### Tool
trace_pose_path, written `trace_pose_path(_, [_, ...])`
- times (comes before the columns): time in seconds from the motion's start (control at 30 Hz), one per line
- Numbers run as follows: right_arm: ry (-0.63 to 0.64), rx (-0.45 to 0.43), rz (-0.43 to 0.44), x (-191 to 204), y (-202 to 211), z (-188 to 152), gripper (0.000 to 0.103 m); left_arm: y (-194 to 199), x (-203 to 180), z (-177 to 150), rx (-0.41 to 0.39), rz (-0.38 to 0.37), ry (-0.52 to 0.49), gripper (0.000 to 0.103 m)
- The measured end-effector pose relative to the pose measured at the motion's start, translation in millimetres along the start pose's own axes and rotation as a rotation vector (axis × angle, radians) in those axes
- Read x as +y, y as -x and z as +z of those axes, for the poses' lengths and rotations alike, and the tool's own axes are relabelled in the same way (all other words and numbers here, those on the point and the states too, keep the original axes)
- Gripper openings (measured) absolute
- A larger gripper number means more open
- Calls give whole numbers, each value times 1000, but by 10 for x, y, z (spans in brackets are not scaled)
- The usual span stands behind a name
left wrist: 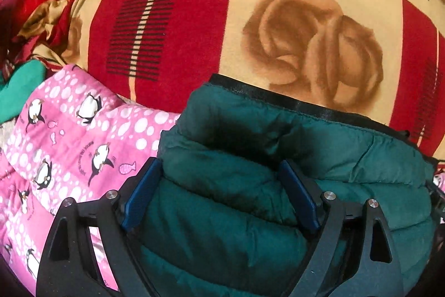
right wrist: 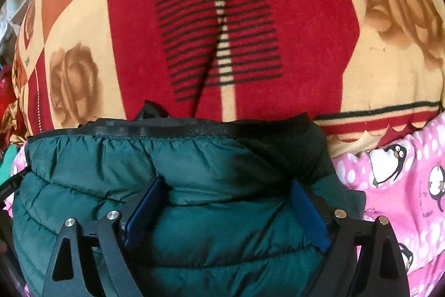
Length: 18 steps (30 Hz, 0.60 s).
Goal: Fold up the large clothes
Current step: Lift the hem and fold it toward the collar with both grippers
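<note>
A dark green puffer jacket lies bunched on the bed, its black-trimmed hem on the far side. In the left wrist view my left gripper has its jaws set wide, with a thick roll of the jacket filling the gap and bulging against both blue pads. The right wrist view shows the same jacket, where my right gripper also stands wide around a padded fold. Its blue pads sink into the fabric on either side. The jacket's lower part is hidden under the gripper frames.
A red, cream and orange blanket with rose prints covers the bed beyond the jacket. A pink penguin-print quilted garment lies under and beside it, also at the right. Crumpled red and green clothes pile up at the far left.
</note>
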State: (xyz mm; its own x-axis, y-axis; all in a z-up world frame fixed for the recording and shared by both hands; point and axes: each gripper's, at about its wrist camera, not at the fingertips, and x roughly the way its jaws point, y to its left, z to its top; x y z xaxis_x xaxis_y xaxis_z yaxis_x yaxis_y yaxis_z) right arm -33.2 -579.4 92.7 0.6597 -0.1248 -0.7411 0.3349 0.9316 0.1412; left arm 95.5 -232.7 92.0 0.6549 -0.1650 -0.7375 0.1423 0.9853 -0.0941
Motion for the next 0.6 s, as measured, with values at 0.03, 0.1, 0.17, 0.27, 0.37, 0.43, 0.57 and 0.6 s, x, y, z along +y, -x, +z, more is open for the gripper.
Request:
trace_pose_path(0.03, [3, 3, -4, 9, 13, -5, 89, 7, 6, -16, -7, 3, -2, 88])
trace_pose_path(0.1, [0, 3, -14, 61, 110, -14, 89, 16, 23, -20, -7, -4, -1, 88])
trace_pose_path(0.17, [-8, -27, -2, 115, 275, -7, 89, 43, 55, -24, -5, -13, 7, 88])
trace_pose_path(0.27, [-1, -80, 48, 234, 519, -20, 89, 113, 101, -52, -13, -24, 15, 88])
trace_pose_path(0.37, [34, -79, 47, 344, 574, -8, 89, 178, 148, -98, -16, -35, 33, 88])
trace_pose_path(0.43, [33, -81, 31, 386, 548, -9, 89, 206, 202, -135, -17, -46, 48, 88])
trace_pose_path(0.57, [47, -10, -8, 468, 227, -52, 89, 197, 241, -193, -12, -53, 57, 89])
trace_pose_path(0.6, [69, 1, -22, 459, 189, -98, 92, 204, 245, -206, -18, -53, 60, 89])
